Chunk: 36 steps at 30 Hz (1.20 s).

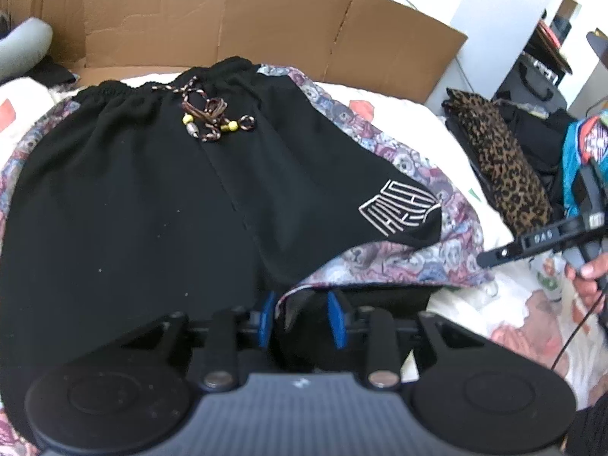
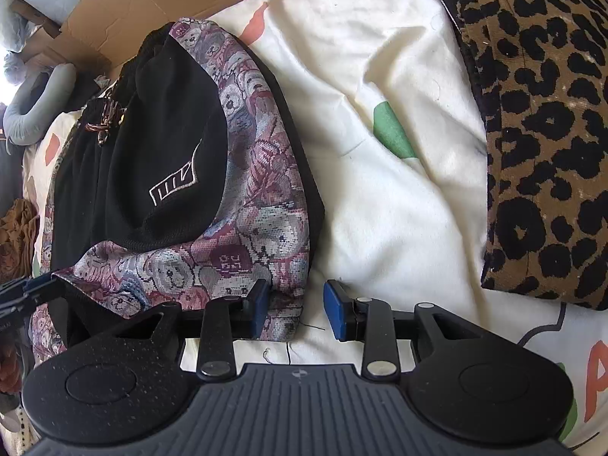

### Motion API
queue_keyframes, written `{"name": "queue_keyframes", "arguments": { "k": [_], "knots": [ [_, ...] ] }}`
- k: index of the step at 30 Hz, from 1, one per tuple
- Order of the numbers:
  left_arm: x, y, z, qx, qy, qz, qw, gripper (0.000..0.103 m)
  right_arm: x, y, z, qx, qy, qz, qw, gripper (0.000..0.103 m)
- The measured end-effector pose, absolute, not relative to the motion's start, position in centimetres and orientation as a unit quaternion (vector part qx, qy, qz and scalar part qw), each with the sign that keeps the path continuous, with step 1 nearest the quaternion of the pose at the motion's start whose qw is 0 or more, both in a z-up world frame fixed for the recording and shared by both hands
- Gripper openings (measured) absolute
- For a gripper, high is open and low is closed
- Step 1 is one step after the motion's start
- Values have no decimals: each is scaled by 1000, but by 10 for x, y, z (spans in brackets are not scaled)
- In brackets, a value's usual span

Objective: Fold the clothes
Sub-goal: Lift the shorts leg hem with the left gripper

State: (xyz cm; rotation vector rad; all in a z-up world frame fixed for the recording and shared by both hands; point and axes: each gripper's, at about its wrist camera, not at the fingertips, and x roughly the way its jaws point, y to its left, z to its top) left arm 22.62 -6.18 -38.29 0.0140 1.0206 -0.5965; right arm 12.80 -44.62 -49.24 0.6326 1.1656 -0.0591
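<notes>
The right tongs [image 1: 539, 243] bear small letters like "DAS"; the shorts [image 1: 152, 197] carry an unreadable outlined logo.

Left gripper [image 1: 302, 317]: black body with a ribbed grey top panel, two round black discs at either side, two black link arms each pinned by a silver screw, and blue pads [image 1: 336, 317] on the fingers. Small white mark at the panel's centre.

Right gripper [image 2: 300, 313]: same build, with ribbed grey panel, twin discs, silver screws and blue pads [image 2: 336, 313]. Its black surface is speckled with dust. In the left view its black bar bears white lettering, unreadable, and a thin black cable [image 1: 573, 336] trails below a hand [image 1: 587, 279].
</notes>
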Motion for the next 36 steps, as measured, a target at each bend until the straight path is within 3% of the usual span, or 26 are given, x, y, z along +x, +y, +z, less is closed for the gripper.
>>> {"name": "queue_keyframes", "arguments": {
  "k": [1,8,20,21,24,25,36],
  "knots": [
    [228,-60,-384,2,482,-281,830,4,128,-446,-492,294,541,-27,788,39],
    [231,-37,-383,-64,481,-230,844,2,130,-445,-494,301,534,-24,790,39],
    [231,-31,-396,-69,497,-205,840,2,138,-434,-499,294,526,-11,798,39],
    [230,-31,-396,-70,497,-206,840,2,138,-433,-498,290,526,-10,799,37],
    [229,-31,-393,-72,495,-212,840,2,139,-432,-496,280,528,-8,802,6],
    [228,-31,-392,-71,493,-215,840,2,140,-431,-496,276,529,-8,802,4],
    [208,-49,-367,-60,485,-273,828,2,133,-436,-455,231,534,-18,813,1]
  ]
}}
